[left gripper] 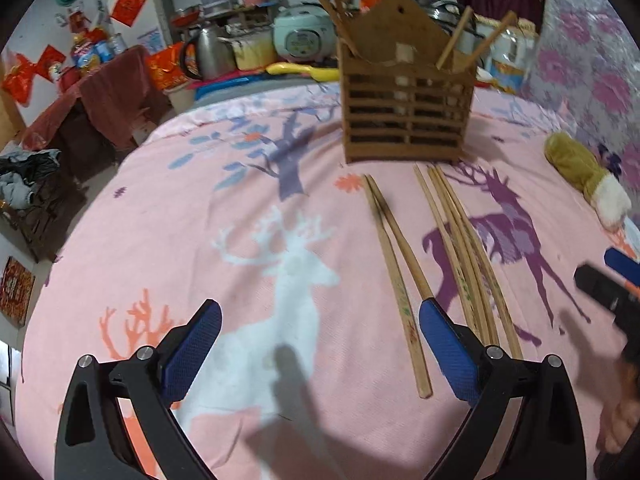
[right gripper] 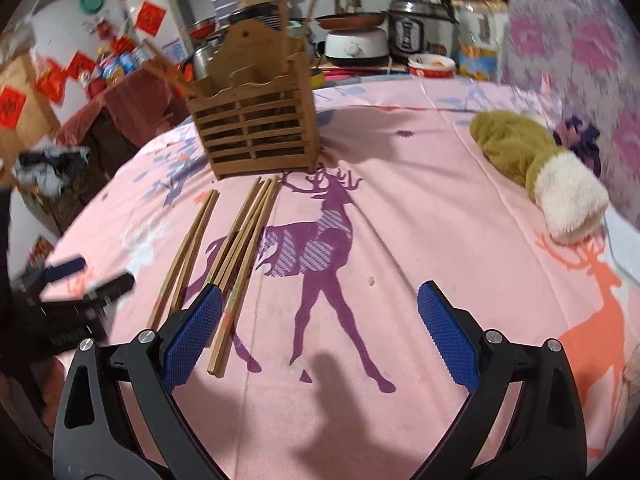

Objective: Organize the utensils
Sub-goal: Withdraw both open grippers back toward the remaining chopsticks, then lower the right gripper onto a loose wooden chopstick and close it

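A slatted wooden utensil holder stands on the pink deer-print cloth, with a few chopsticks standing in it. It also shows in the right wrist view. Two chopsticks lie in front of it, and a bundle of several chopsticks lies just to their right. In the right wrist view they are the pair and the bundle. My left gripper is open and empty, left of the pair. My right gripper is open and empty, right of the bundle.
An olive and white plush mitten lies at the right on the cloth. Behind the table stand a rice cooker, a kettle, a pressure cooker and bottles. A cluttered red-draped side table is at the left.
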`<state>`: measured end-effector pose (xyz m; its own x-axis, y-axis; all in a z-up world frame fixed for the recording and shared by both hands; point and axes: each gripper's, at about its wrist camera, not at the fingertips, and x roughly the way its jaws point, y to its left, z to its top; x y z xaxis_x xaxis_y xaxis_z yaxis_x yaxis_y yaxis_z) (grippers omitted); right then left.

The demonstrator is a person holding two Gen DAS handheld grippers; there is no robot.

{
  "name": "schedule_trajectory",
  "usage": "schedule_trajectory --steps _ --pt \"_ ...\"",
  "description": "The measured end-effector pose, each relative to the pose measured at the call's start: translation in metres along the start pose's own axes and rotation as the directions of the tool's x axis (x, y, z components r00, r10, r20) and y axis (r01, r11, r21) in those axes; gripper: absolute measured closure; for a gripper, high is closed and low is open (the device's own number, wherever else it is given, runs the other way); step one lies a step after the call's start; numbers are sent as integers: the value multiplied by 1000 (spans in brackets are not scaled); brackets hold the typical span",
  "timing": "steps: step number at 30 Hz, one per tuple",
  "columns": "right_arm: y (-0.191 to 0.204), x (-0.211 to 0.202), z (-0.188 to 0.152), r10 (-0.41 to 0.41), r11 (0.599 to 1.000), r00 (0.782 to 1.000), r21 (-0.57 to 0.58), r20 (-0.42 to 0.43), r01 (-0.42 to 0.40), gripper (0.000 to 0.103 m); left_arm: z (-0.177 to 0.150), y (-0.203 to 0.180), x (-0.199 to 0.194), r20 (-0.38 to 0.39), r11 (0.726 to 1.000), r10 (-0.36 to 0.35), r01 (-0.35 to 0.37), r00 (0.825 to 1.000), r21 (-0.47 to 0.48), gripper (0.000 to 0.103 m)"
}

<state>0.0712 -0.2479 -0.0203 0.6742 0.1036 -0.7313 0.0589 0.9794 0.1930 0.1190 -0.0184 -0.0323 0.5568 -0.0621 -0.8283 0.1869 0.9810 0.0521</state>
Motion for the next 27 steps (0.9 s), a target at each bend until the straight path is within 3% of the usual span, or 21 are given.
schedule_trajectory --steps 4,12,18,20,22,27 --pt "-5 0 2 2 1000 1000 27 2 -2 8 -4 -7 10 -45 999 -30 31 999 23 6" --pt "0 2 2 -3 1000 1000 11 -3 3 8 -10 -21 32 -126 996 -14 25 992 85 4" --pt "0 3 1 -7 1000 1000 6 -8 7 8 0 10 45 -149 999 27 -30 989 -19 4" --pt "4 5 -1 -13 1000 1000 -16 -14 13 8 4 30 52 -170 995 -18 0 985 -104 5" --pt "10 7 -3 -15 999 1000 -48 -25 14 8 7 36 55 -170 992 18 -39 985 -118 4" --pt "37 21 -17 12 981 995 -189 -102 -31 10 7 39 55 -145 990 34 -53 989 -131 4"
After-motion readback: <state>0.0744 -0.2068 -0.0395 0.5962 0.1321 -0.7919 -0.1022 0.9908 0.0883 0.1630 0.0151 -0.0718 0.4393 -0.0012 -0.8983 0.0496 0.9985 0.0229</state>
